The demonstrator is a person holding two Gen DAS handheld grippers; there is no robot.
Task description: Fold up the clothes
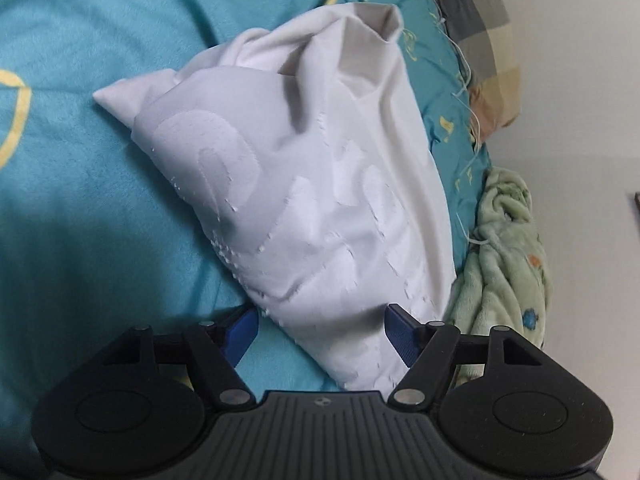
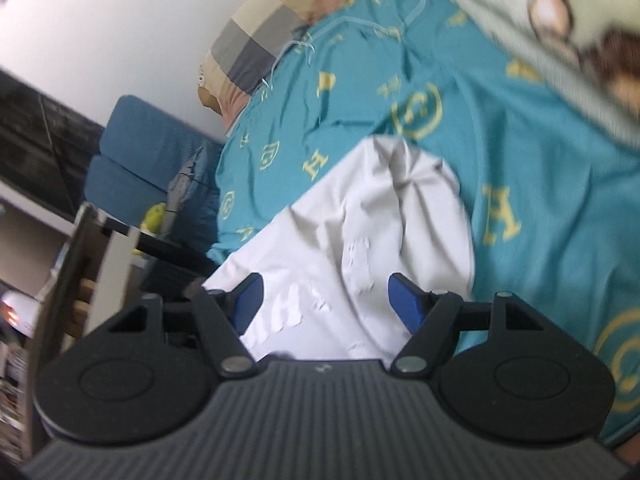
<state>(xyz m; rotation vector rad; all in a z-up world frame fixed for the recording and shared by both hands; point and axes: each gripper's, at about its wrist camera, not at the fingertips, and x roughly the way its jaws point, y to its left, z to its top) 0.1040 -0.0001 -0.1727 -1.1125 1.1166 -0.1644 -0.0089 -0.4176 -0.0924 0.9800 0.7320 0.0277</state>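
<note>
A crumpled white garment [image 1: 304,184] with raised white lettering lies in a heap on the teal bedsheet [image 1: 100,160]. In the left wrist view my left gripper [image 1: 322,312] hovers at the garment's near end. Its blue pads [image 1: 244,330] stand wide apart on either side of the cloth and do not press it. In the right wrist view the same garment [image 2: 360,232] lies just beyond and below my right gripper [image 2: 325,280]. Its blue fingers [image 2: 406,300] are spread, with nothing gripped between them. That view is blurred and tilted.
The teal sheet [image 2: 520,140] has yellow letters and rings. A plaid pillow [image 1: 480,32] [image 2: 272,28] lies by the white wall. A pale green fleece blanket [image 1: 504,260] [image 2: 520,8] is bunched at the bed's edge. Blue upholstered furniture [image 2: 140,160] stands beside the bed.
</note>
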